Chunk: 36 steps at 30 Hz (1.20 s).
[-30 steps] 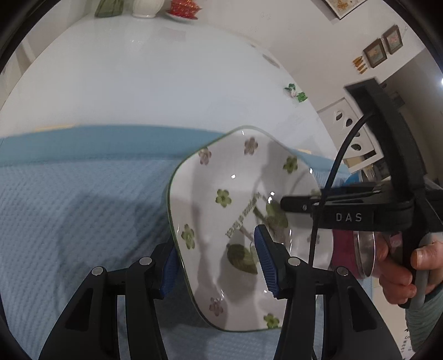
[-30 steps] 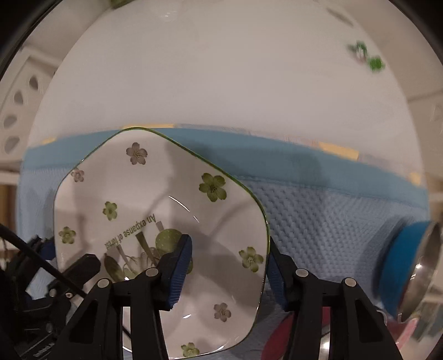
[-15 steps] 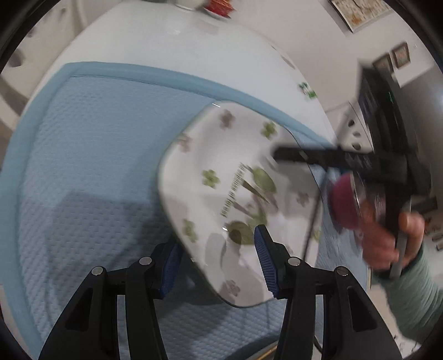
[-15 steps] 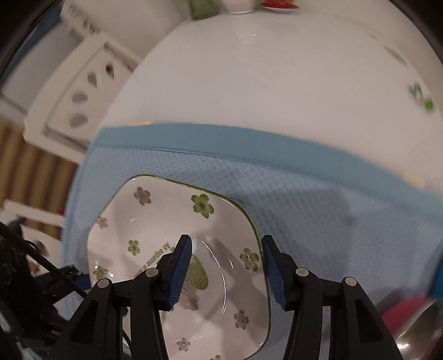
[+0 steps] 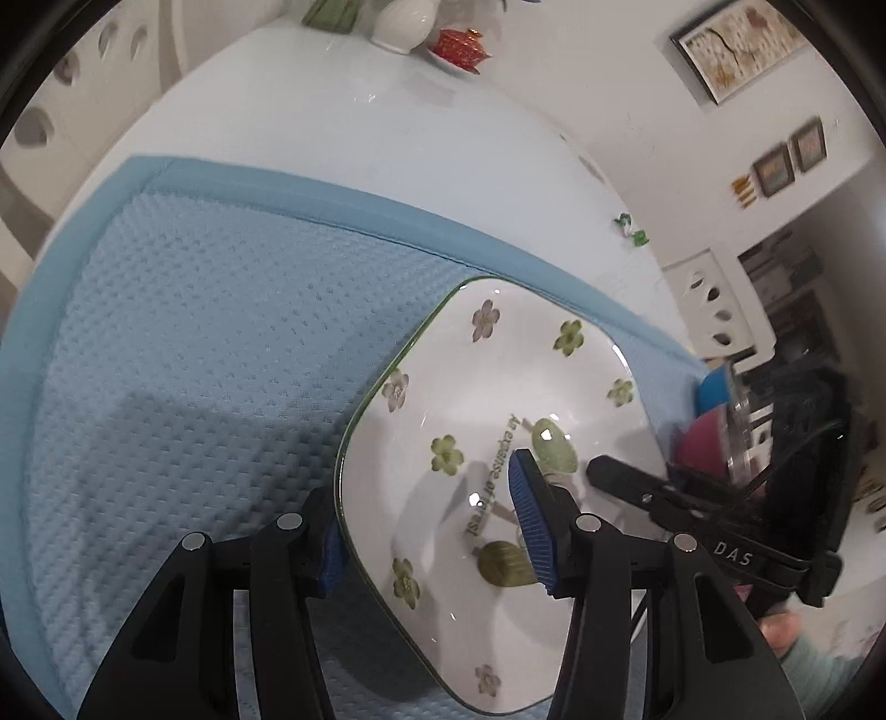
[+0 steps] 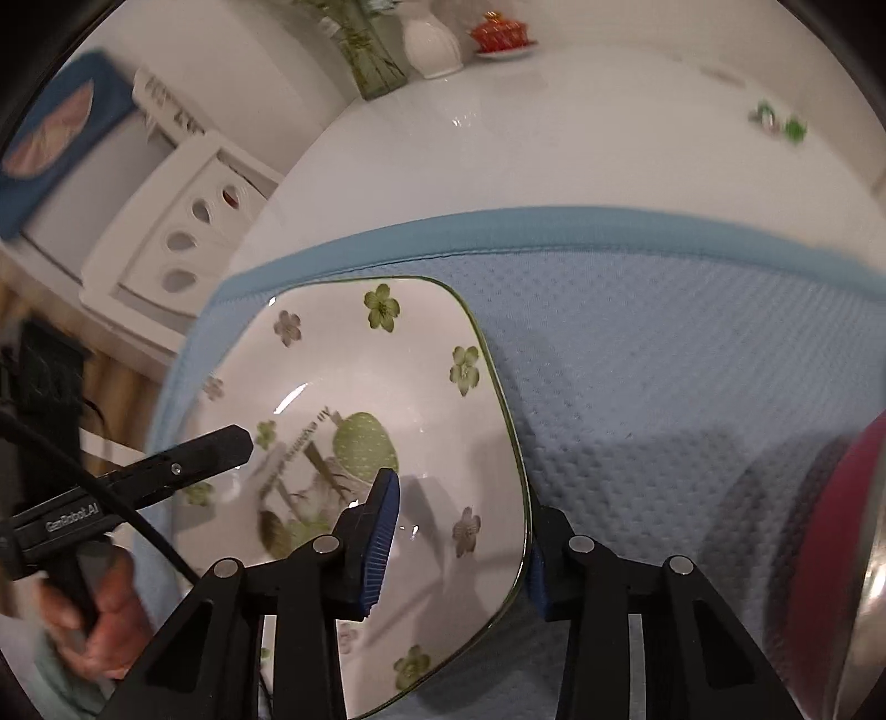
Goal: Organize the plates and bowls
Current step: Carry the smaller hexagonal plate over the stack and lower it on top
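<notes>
A white square plate with green flowers (image 5: 476,421) is over the blue mat (image 5: 194,360). My left gripper (image 5: 432,526) is shut on the plate's left rim, one finger above it and one below. My right gripper (image 6: 459,531) is shut on the plate's (image 6: 360,376) right rim the same way. Whether the plate rests on the mat or is held just above it I cannot tell. A pink bowl with a metal inside (image 6: 830,531) sits at the right edge of the right wrist view; it also shows in the left wrist view (image 5: 703,437), next to a blue bowl (image 5: 714,387).
The blue mat (image 6: 664,360) lies on a white table (image 5: 360,138). At the table's far end stand a white vase (image 6: 432,44), a red lidded dish (image 6: 501,30) and a glass of greenery (image 6: 371,61). White chairs (image 6: 183,221) stand beside the table.
Both grippers have carried the plate leftward across the mat, away from the bowls, toward the mat's left part. Both stay shut on its rims.
</notes>
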Available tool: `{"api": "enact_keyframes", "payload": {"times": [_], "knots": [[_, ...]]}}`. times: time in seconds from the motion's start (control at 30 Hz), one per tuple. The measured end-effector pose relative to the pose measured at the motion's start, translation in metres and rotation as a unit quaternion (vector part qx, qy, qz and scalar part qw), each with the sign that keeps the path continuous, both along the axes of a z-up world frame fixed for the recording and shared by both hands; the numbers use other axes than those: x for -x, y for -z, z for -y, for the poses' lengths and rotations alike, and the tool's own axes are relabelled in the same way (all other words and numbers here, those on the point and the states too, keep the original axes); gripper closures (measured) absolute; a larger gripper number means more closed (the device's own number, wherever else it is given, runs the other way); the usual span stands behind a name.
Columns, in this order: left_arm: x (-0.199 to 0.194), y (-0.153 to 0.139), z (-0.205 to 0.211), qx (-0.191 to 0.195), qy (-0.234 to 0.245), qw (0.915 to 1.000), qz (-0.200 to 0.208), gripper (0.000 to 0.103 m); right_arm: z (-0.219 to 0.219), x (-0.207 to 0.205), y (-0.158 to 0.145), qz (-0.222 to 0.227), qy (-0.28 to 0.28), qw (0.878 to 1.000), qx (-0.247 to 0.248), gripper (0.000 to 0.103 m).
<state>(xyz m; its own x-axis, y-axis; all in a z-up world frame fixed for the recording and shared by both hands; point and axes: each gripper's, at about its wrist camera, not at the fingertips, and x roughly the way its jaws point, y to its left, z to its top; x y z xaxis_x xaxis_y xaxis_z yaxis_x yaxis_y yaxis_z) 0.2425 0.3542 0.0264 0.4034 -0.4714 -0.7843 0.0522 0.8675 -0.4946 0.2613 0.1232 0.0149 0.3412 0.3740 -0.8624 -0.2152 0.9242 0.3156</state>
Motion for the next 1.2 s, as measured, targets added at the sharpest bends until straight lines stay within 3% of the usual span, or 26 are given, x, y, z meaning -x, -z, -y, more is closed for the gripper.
{"api": "enact_keyframes", "payload": {"times": [0.27, 0.4, 0.7, 0.9, 1.2], "knots": [[0.016, -0.019, 0.009, 0.024, 0.009, 0.9996, 0.014, 0.056, 0.02, 0.021, -0.016, 0.03, -0.012, 0.999, 0.011, 0.066], [0.031, -0.036, 0.017, 0.006, 0.006, 0.9995, 0.029, 0.055, 0.017, 0.031, -0.029, 0.039, 0.001, 0.999, 0.005, 0.066], [0.084, -0.084, 0.012, 0.014, -0.02, 0.998, 0.058, 0.055, 0.007, 0.087, -0.07, 0.042, -0.013, 0.999, -0.017, 0.066], [0.142, -0.101, 0.009, 0.014, -0.042, 0.9973, 0.059, 0.055, 0.0, 0.14, -0.078, 0.009, -0.019, 0.999, -0.049, 0.066], [0.234, -0.084, 0.015, 0.033, -0.051, 0.9977, 0.03, 0.056, 0.01, 0.23, -0.059, -0.057, -0.029, 0.997, -0.052, 0.066]]}}
